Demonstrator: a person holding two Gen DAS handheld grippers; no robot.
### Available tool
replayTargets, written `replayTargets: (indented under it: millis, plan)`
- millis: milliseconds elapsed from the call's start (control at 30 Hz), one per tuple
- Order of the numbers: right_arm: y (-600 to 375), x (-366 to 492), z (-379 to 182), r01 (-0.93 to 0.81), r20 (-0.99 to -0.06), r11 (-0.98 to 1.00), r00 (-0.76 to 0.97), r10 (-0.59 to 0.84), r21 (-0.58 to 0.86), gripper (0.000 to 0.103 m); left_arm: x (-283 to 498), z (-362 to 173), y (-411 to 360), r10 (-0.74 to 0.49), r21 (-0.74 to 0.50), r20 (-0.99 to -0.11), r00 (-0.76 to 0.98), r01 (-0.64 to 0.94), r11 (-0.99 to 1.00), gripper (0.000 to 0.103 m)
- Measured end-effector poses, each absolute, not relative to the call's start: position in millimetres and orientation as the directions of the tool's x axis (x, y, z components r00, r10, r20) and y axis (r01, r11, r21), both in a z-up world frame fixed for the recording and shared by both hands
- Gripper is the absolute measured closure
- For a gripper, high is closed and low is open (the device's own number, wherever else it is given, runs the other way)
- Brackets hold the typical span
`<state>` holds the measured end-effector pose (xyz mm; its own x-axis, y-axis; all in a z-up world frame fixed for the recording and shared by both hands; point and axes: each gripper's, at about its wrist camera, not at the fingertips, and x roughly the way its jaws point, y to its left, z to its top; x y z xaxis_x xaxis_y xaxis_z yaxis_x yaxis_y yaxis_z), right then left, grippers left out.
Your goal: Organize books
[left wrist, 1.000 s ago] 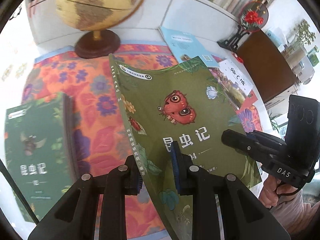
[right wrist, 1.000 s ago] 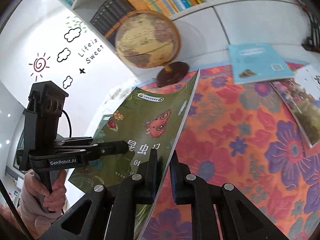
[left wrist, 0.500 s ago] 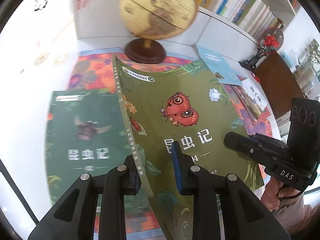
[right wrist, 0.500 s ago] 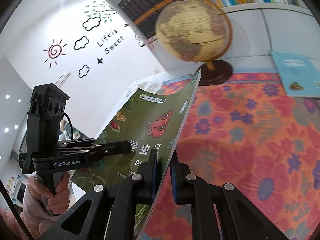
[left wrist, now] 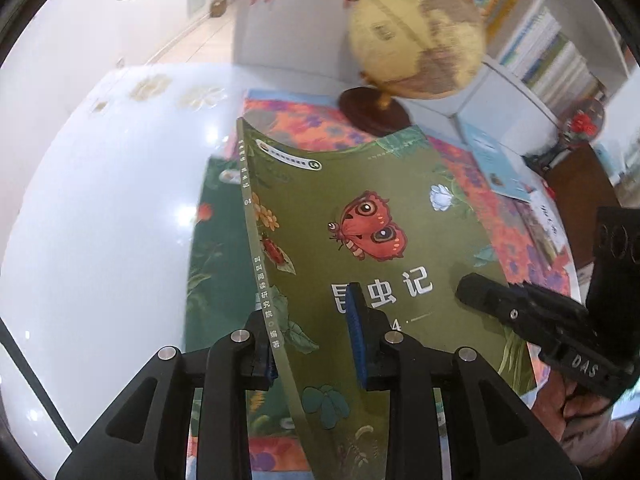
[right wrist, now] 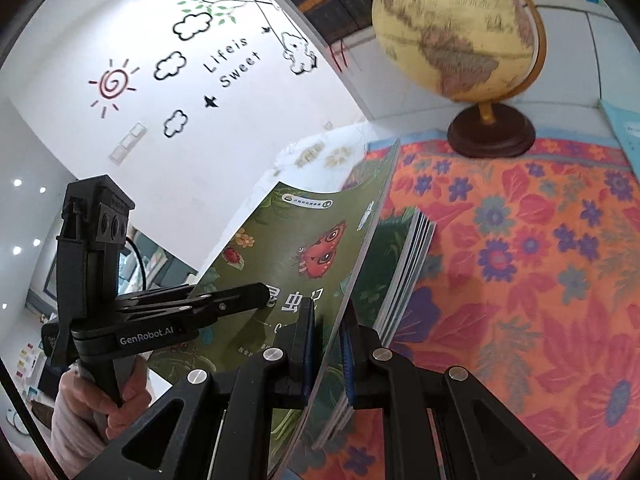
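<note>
A thin olive-green book (left wrist: 360, 200) with a red butterfly on its cover hangs tilted and bowed above the table, held by both grippers. My left gripper (left wrist: 310, 328) clamps its lower edge by the spine, and its jaws are opening with the book between them. From the right, my right gripper (right wrist: 328, 332) is shut on the same book (right wrist: 280, 248) at its open edge. Each gripper also shows in the other's view, the right gripper (left wrist: 468, 284) and the left gripper (right wrist: 256, 296). Directly below lies a stack of dark green books (left wrist: 216, 260), whose page edges (right wrist: 404, 264) show.
A floral orange cloth (right wrist: 520, 280) covers the white table (left wrist: 100, 200). A globe (left wrist: 416, 36) on a dark round base stands behind. A light blue book (left wrist: 492, 160) and other booklets lie at the right. Bookshelves line the back wall.
Both grippers have carried the olive-green book leftward until it hangs over the dark green stack. The globe has slid right in both views. Both grips look unchanged.
</note>
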<state>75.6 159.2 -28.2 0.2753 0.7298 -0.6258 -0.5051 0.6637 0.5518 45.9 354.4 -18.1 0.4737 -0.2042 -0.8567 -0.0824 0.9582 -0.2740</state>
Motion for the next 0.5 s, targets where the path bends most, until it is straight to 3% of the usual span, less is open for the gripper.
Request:
replayTargets:
  millis: [500]
  plan:
    - [183.7, 75.1, -62.4, -0.437, -0.664, 0.693, 0.247, 0.706, 0.574, 0.091, 56.4, -51.5, 384.6, -0.221, -0.331, -0.863, 0.455, -0.176, 0.927, 0.079]
